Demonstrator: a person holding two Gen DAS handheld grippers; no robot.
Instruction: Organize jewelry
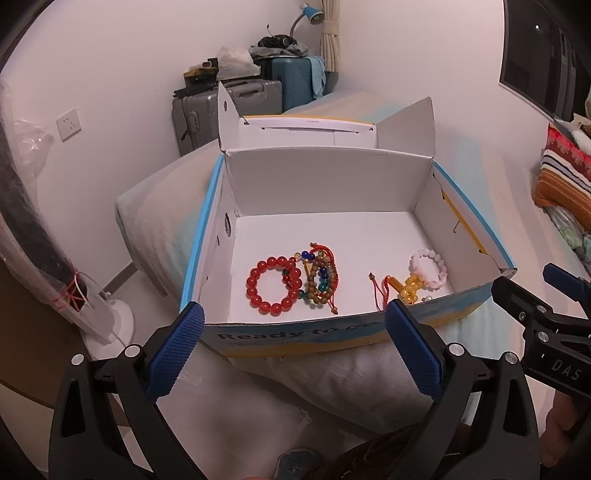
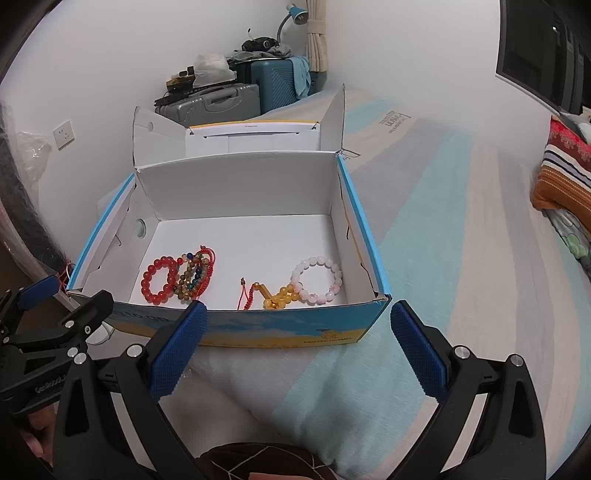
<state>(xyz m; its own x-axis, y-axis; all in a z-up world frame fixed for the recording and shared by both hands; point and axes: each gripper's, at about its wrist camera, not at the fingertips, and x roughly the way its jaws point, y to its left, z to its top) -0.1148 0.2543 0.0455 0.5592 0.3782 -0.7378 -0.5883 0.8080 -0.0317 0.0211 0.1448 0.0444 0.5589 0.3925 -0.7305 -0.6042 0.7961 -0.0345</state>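
An open cardboard box (image 1: 295, 334) (image 2: 280, 332) sits on the bed. Inside lie a red bead bracelet (image 1: 274, 287) (image 2: 159, 280), a bundle of brown and coloured bead bracelets with red cord (image 1: 322, 277) (image 2: 195, 275), a yellow bead piece with red cord (image 1: 408, 288) (image 2: 279, 297) and a pink-white bead bracelet (image 1: 430, 267) (image 2: 317, 275). My left gripper (image 1: 293, 349) is open and empty just before the box's near wall. My right gripper (image 2: 297, 350) is open and empty, near the box's front right corner. Each gripper shows at the other view's edge.
The striped bedspread (image 2: 424, 229) stretches to the right. A patterned pillow (image 2: 561, 177) lies at the far right. Suitcases (image 1: 229, 107) with clutter and a blue lamp (image 1: 312, 13) stand by the back wall. A wrapped fan (image 1: 74, 295) stands at the left.
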